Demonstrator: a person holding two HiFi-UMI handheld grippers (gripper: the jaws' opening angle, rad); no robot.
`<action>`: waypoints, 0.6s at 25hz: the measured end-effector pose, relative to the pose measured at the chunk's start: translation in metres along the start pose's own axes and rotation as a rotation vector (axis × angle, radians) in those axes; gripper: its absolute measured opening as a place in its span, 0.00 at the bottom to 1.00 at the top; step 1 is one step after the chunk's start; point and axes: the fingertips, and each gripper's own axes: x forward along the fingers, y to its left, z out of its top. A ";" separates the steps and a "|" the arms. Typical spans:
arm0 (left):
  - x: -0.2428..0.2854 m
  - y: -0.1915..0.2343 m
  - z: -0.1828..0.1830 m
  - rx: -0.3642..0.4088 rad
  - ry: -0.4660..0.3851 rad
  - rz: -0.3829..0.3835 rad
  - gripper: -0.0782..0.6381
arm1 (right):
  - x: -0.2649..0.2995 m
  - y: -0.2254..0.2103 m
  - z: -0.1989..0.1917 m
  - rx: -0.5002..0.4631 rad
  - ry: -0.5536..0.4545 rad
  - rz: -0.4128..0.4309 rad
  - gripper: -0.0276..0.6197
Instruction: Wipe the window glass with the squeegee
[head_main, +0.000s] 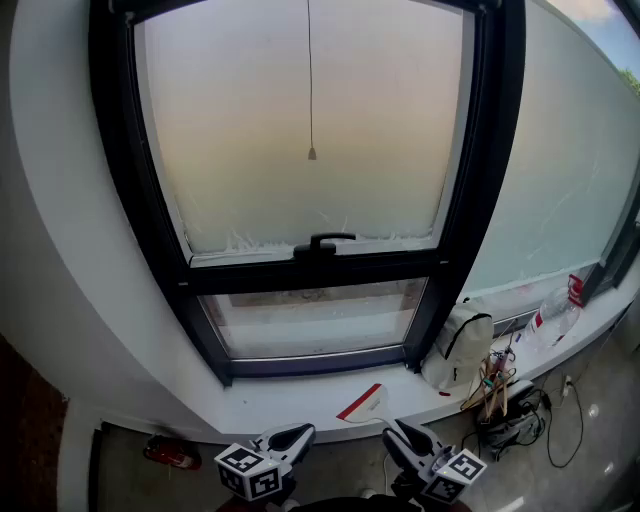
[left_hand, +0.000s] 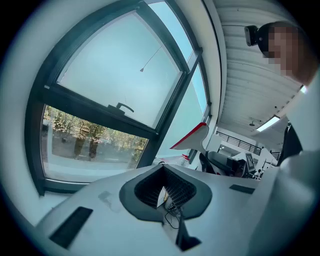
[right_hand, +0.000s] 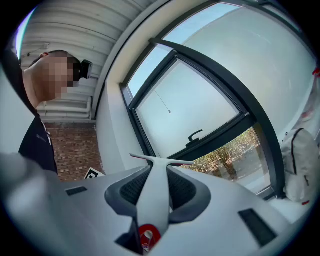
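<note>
Right hand-held gripper clamps squeegee, handle lengthwise, blade seemingly toward window.

The head camera looks steeply down from close by on the window frame and its sill. The left gripper and right gripper barely enter at the bottom edge. The left gripper view looks up along its jaws from low on the left, slantwise at the glass. The right gripper view does the same from the right. All three views share the black window handle and the squeegee. The white bag shows only in the head and right gripper views.
</note>
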 end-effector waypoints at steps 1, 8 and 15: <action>0.002 -0.001 0.001 0.000 -0.002 -0.001 0.11 | 0.000 0.000 0.002 -0.001 -0.001 0.005 0.17; 0.016 -0.017 0.001 0.009 -0.011 -0.022 0.11 | -0.010 -0.006 0.012 0.020 0.000 0.017 0.17; 0.033 -0.033 -0.003 0.024 -0.007 -0.013 0.11 | -0.029 -0.010 0.025 -0.029 -0.001 0.047 0.17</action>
